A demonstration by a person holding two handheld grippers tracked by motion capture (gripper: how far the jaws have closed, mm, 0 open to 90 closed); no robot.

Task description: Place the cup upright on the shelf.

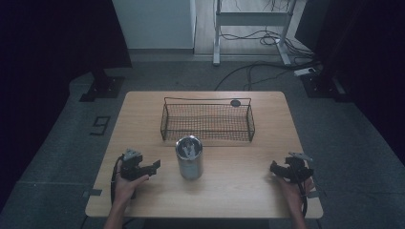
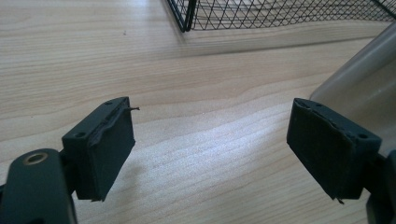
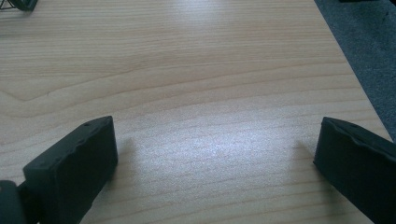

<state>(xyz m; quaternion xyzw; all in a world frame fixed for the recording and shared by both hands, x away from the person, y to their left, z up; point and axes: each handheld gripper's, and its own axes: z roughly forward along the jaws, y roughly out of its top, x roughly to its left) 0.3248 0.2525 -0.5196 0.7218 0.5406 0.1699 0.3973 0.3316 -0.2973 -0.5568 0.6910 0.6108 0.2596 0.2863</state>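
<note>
Steel canister (image 1: 189,157) stands untouched between our left gripper (image 1: 152,168) and right gripper (image 1: 275,168); fingers apart, nothing grasped yet.

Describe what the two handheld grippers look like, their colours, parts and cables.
Both are black. The left gripper carries a grey three-cornered plate on top and trails a black cable; the right gripper has the same. Each has two blocky black jaws with flat pads, slightly frayed at the edges. No sleeves show.
</note>
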